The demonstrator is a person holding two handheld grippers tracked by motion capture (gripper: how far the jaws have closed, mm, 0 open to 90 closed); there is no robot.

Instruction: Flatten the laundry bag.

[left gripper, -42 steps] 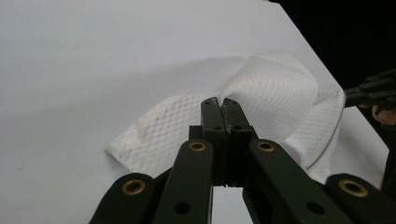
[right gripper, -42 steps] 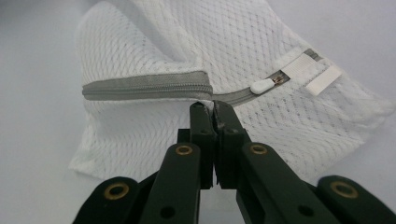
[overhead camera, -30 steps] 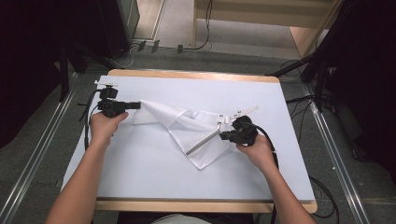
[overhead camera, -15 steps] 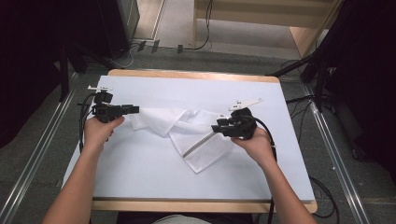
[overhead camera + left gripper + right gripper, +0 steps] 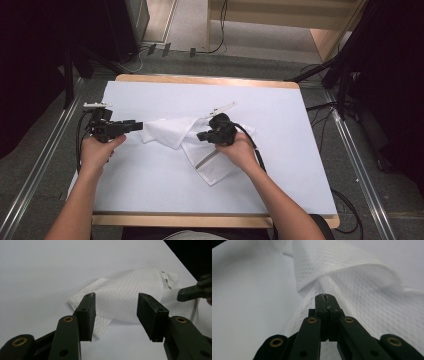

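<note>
A white mesh cloth with a zip-like strip lies crumpled and partly folded in the middle of the white-covered table. My left gripper sits just left of the cloth's left corner. Its jaws have just been opening and now stand open, with the cloth lying beyond them, untouched. My right gripper is over the cloth's middle. Its jaws have just been closing and are now shut at a raised fold of the mesh cloth, which bunches toward the tips.
The table's wooden rim runs along the far side, with cables and dark stands on the floor beyond it. Metal rails flank the table left and right. Bare white surface surrounds the cloth on all sides.
The left gripper opened, let go of the cloth's left corner and drew back to the left. The right gripper moved left from the cloth's right edge to its middle, and the cloth slackened.
</note>
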